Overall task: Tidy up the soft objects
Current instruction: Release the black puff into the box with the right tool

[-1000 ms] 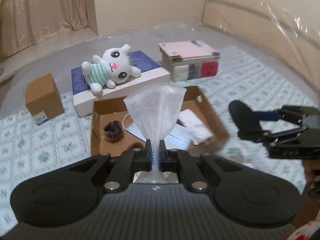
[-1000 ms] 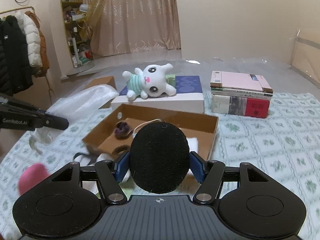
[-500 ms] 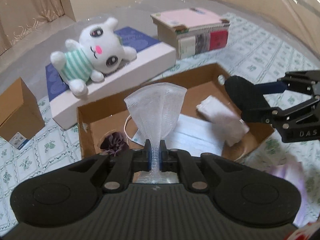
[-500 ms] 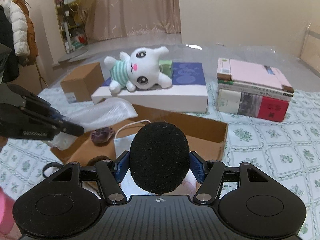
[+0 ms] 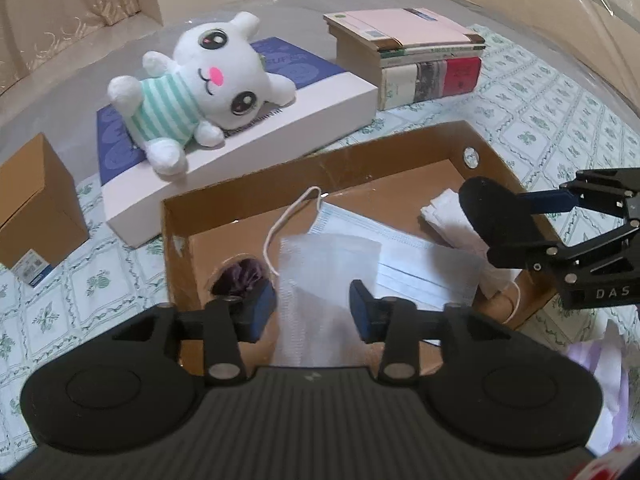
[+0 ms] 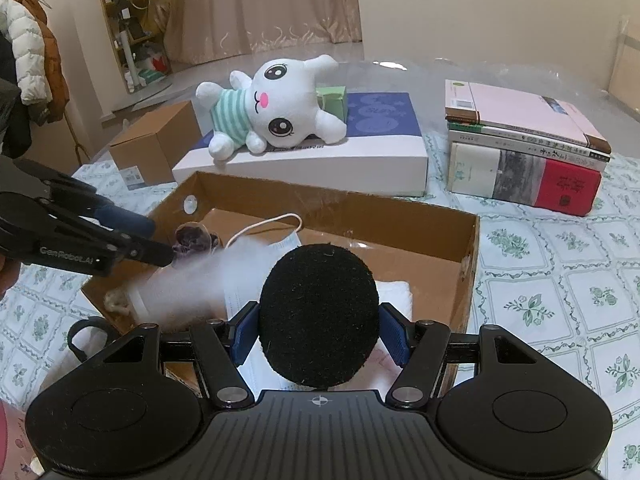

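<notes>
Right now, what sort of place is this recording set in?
Probably a lived-in bedroom or home room: padded jackets hang by a cluttered wooden shelf, beige floor-length curtains cover the far wall, and a white plush bunny lies nearby.

My left wrist cam looks steeply down, close over the cardboard box (image 5: 492, 152); right wrist cam sits at its other side, aimed shallower toward the curtain (image 6: 260, 4). Both share the box, plush bunny (image 5: 200, 88) and book stack (image 5: 420, 56), and each catches the other gripper.
</notes>
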The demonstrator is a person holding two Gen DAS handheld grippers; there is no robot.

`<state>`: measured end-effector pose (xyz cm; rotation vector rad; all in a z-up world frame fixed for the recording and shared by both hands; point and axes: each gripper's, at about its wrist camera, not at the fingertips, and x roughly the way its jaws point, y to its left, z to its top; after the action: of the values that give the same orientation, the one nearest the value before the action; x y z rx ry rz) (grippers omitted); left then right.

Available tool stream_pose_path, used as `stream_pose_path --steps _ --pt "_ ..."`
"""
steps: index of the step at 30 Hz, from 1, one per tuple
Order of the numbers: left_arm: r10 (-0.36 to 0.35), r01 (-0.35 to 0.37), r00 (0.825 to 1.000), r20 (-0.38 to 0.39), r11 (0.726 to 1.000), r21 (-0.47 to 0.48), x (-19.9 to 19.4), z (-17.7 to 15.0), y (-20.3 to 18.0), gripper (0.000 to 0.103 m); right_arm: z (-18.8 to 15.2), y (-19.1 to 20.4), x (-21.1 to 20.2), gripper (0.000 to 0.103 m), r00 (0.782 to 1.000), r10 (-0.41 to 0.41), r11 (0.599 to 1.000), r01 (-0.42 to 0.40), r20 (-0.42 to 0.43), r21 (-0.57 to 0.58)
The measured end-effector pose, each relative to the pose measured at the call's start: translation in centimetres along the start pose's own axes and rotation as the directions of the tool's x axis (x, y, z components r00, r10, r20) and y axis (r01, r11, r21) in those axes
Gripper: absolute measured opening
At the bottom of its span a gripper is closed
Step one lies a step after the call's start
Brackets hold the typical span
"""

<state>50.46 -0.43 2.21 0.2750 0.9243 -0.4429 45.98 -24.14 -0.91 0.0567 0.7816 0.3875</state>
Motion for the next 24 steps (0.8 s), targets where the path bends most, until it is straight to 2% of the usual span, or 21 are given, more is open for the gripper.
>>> stream_pose_path --steps 8,14,17,24 --pt "0.007 -0.006 1.000 0.024 0.999 -0.034 -1.7 -0.8 0.7 0.040 0.3 0.0 0.4 0.063 1.000 -0.006 1.000 0.006 -0.007 0.022" --pt "0.018 -0.017 1.000 0.014 0.999 -0.043 -1.6 -1.4 0.7 0.041 0.9 0.2 0.6 0.065 0.999 0.036 0.999 -0.036 -0.001 0.041" --pt "0.026 -0.025 1.000 0.011 0.998 -0.049 -1.7 -1.6 0.7 0.042 1.3 0.3 0.0 0.074 0.999 0.037 0.998 -0.038 0.027 0.054" --pt "0.057 -0.053 0.997 0.046 0.995 -0.079 -5.2 -2.3 0.5 0.042 1.3 1.1 -3.5 0.075 0.997 0.023 0.998 -0.027 0.070 0.050"
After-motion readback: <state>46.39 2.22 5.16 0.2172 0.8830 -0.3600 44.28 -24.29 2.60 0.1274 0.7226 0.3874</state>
